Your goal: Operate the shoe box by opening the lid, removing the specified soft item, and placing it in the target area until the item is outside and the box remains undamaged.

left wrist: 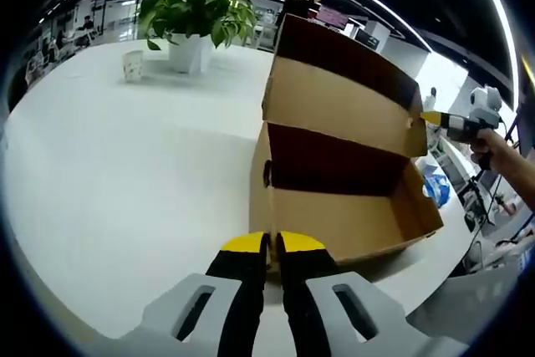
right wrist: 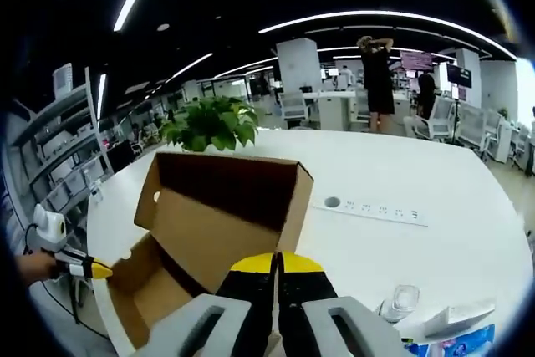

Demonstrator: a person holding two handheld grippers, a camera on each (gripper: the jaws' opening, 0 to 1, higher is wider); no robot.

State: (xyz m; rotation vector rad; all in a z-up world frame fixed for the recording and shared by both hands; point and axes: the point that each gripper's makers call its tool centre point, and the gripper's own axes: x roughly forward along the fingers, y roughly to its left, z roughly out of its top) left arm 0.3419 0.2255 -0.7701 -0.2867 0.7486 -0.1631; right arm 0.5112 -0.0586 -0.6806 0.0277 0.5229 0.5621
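An open cardboard shoe box (left wrist: 334, 198) stands on a white worktop (left wrist: 125, 173), lid raised. Both hand-held grippers, left (left wrist: 272, 244) and right (right wrist: 276, 263), are clenched, grasping nothing.

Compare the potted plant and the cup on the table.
The plant is green and leafy in a white pot, while the cup is pale with nothing showing above its rim. The plant is far bigger than the cup. Both stand upright on the white table.
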